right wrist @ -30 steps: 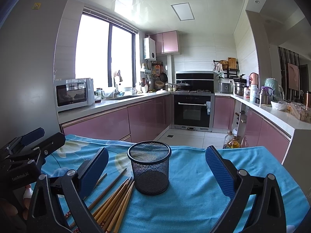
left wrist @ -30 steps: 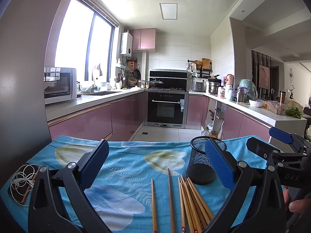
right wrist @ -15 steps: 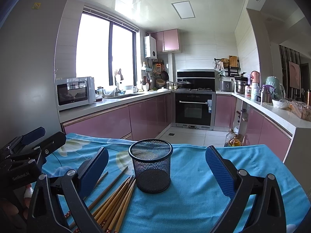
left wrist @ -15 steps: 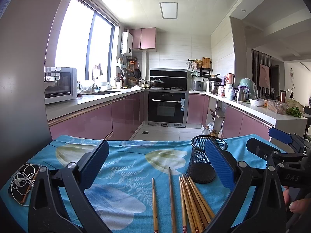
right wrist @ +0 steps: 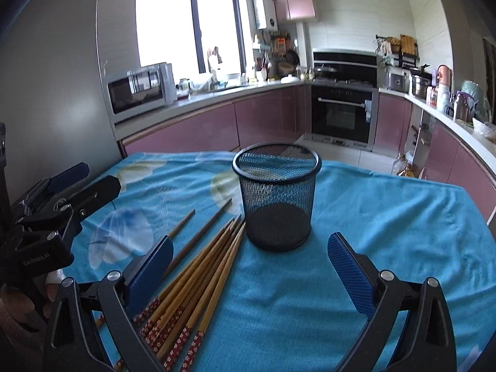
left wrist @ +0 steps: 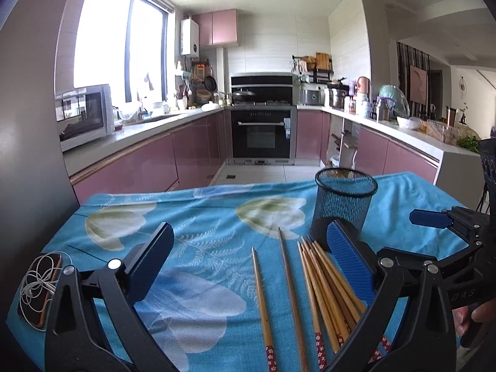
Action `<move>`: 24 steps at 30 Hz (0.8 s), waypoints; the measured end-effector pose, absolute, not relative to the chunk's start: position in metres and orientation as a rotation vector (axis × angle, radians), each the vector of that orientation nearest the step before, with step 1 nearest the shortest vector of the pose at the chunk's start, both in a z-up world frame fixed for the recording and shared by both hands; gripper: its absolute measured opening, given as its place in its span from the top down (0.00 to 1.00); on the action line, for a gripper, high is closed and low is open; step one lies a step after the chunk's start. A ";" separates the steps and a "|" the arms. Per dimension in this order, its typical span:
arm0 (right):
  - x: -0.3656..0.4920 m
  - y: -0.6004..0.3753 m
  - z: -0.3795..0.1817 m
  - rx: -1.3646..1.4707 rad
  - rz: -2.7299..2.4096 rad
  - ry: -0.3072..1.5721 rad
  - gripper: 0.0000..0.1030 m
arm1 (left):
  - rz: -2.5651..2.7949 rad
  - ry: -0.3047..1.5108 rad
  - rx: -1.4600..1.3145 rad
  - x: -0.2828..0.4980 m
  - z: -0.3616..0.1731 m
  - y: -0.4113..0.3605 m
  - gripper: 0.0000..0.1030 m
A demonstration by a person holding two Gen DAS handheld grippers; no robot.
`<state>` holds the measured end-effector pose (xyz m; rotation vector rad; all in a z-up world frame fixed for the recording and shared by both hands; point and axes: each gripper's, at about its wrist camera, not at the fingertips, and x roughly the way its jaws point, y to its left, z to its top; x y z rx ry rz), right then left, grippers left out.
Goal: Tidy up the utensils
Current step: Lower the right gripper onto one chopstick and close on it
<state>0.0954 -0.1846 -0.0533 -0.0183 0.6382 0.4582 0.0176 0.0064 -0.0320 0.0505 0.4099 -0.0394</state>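
A bundle of wooden chopsticks [right wrist: 198, 282] lies flat on the blue floral cloth [right wrist: 372, 217] that covers the desk, tips pointing toward the black mesh cup [right wrist: 276, 197] and nearly touching its base. Two more chopsticks [left wrist: 272, 291] lie apart from the bundle, to its left. The mesh cup stands upright, with nothing visible inside. The left gripper [left wrist: 251, 266] hangs over the chopsticks with its jaws spread wide and nothing between them; its right pad sits above the bundle in the left wrist view. The right gripper [right wrist: 251, 276] faces the cup, jaws likewise released and holding nothing. At the cloth's left edge a phone [left wrist: 42, 291] lies under tangled white earphones [left wrist: 35, 282].
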 end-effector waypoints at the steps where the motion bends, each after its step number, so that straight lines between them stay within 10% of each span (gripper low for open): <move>1: 0.097 -0.181 -0.058 -0.035 0.459 0.668 0.10 | -0.042 0.444 0.057 0.024 -0.038 0.009 0.05; 9: 0.112 -0.166 -0.093 -0.064 0.486 0.872 0.49 | -0.075 0.652 0.096 0.054 -0.079 0.017 0.17; 24: 0.124 -0.153 -0.096 -0.085 0.495 0.936 0.70 | -0.178 0.880 0.093 0.087 -0.111 0.002 0.58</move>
